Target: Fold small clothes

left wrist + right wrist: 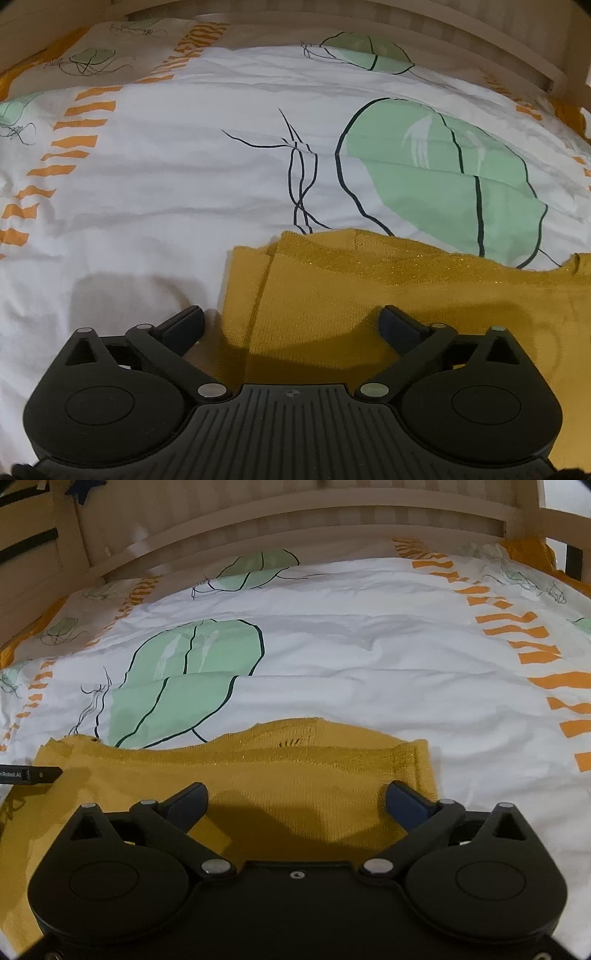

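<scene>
A mustard-yellow knit garment (369,295) lies flat on a white bed cover, folded, with its far edge wavy. My left gripper (291,325) stands open above the garment's left edge, nothing between its fingers. In the right wrist view the same garment (258,771) spreads across the lower middle. My right gripper (297,801) hangs open over its right part, jaws wide and empty. A tip of the left gripper (33,774) shows at the left edge over the garment's left corner.
The bed cover (166,184) is white with green leaf shapes (436,173) and orange dashes. A pale wooden bed rail (295,520) runs along the far side. An orange sheet edge (528,550) shows at the far right corner.
</scene>
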A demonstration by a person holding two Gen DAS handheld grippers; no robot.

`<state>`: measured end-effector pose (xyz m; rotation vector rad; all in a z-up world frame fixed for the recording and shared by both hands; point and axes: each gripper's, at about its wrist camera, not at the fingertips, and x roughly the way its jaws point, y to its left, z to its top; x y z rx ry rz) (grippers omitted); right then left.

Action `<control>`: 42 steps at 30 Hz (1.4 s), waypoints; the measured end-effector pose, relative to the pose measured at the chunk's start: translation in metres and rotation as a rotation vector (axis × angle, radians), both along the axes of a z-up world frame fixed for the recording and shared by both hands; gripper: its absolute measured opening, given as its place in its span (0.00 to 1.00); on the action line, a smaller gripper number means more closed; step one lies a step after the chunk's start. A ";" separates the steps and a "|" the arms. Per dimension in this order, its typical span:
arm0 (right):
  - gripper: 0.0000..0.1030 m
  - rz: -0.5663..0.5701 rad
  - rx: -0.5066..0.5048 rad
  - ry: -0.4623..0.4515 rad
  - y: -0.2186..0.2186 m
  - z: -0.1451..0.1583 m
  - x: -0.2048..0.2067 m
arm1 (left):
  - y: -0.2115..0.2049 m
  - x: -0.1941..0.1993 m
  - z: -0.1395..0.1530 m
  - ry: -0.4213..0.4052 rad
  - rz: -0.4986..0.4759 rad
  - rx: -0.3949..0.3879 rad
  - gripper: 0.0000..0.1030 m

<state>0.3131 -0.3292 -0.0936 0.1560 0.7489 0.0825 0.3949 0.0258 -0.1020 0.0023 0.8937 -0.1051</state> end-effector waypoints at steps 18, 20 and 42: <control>0.99 -0.019 0.032 -0.049 -0.012 0.022 -0.018 | -0.001 -0.014 0.029 -0.010 -0.022 0.002 1.00; 0.99 -0.035 0.066 -0.057 -0.022 0.030 -0.028 | -0.004 -0.024 0.041 -0.021 -0.035 -0.011 1.00; 1.00 -0.070 0.383 0.185 -0.074 -0.002 -0.101 | -0.090 -0.116 0.027 0.090 -0.168 0.007 0.99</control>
